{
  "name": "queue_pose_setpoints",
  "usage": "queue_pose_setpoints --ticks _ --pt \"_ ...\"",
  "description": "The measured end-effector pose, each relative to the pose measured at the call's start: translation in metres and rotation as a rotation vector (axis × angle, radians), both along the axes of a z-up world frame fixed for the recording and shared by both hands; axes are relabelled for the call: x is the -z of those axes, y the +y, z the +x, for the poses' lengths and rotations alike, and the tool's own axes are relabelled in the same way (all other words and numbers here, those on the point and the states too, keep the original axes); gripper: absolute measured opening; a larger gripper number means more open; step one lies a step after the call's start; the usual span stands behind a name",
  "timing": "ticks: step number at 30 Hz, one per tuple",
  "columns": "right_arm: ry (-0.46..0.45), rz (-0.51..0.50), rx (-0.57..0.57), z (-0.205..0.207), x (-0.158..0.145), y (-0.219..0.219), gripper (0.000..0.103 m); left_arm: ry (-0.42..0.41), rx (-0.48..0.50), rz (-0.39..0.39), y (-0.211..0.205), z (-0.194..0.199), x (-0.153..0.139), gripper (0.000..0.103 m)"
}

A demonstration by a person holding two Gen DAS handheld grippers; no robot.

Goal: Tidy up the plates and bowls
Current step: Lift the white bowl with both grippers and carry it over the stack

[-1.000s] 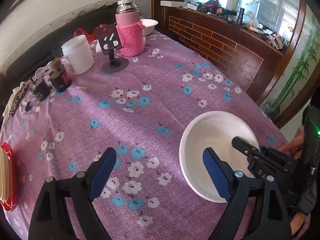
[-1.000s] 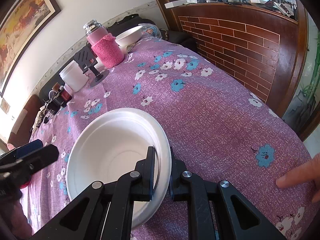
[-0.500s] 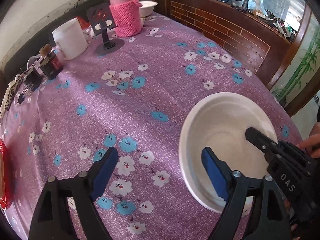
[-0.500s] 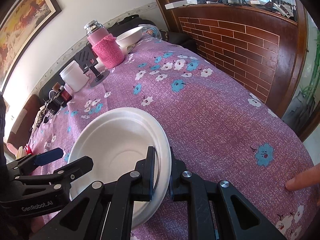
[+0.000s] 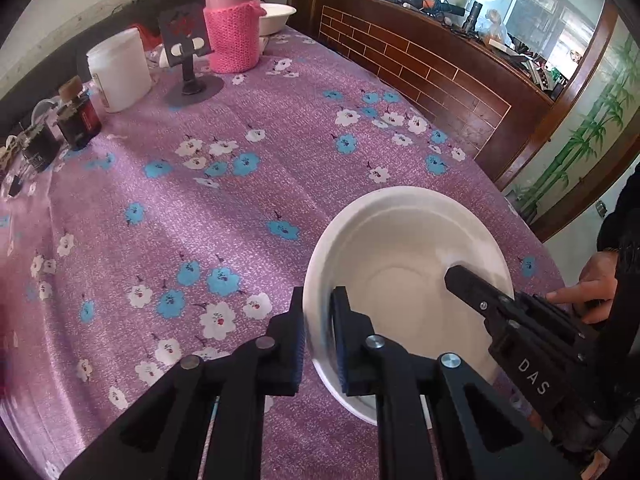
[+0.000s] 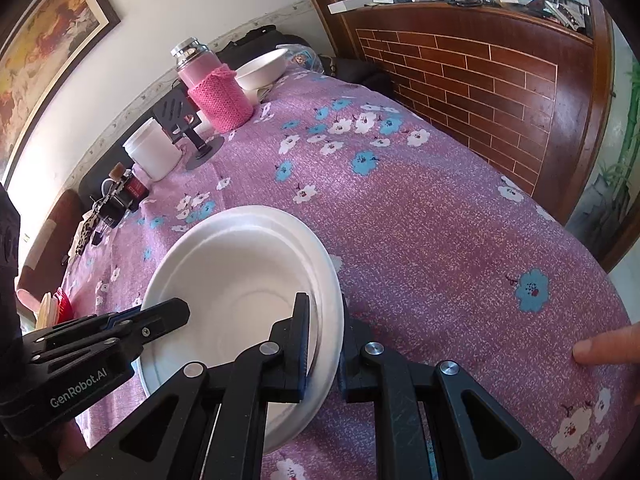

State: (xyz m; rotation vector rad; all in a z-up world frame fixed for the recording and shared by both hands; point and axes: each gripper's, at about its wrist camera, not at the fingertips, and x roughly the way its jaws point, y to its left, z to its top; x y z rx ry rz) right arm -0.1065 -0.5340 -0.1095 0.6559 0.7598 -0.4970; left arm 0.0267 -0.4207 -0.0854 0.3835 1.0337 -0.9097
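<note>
Grippers, left (image 5: pixel 318 330) and right (image 6: pixel 324 344), both clamp opposite rims of the white round foam bowl (image 5: pixel 404 280) near the purple floral tablecloth's (image 5: pixel 240 200) right edge. Uneven pulling would likely crack the thin rim or tip the bowl.

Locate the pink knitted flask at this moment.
In both views the pink knitted flask stands upright at the table's far end, beside the black phone stand, with a white bowl just behind it.
</note>
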Motion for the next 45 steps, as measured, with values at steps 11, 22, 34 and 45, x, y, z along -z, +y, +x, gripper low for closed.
queue_pose_setpoints --ticks 11,22,34,45 --pt "-0.006 -0.036 -0.098 0.035 -0.024 0.058 0.011 -0.042 -0.12 -0.011 0.078 0.023 -0.022 0.013" --pt "-0.062 -0.057 -0.349 0.135 -0.06 0.189 0.011 -0.119 -0.403 -0.003 0.235 0.083 -0.06 0.015" --pt "-0.148 -0.014 -0.551 0.24 -0.094 0.315 0.012 -0.184 -0.599 0.062 0.361 0.141 -0.084 0.019" --pt "-0.129 -0.03 -0.583 0.306 -0.081 0.358 0.012 -0.191 -0.679 0.139 0.388 0.201 -0.062 0.024"
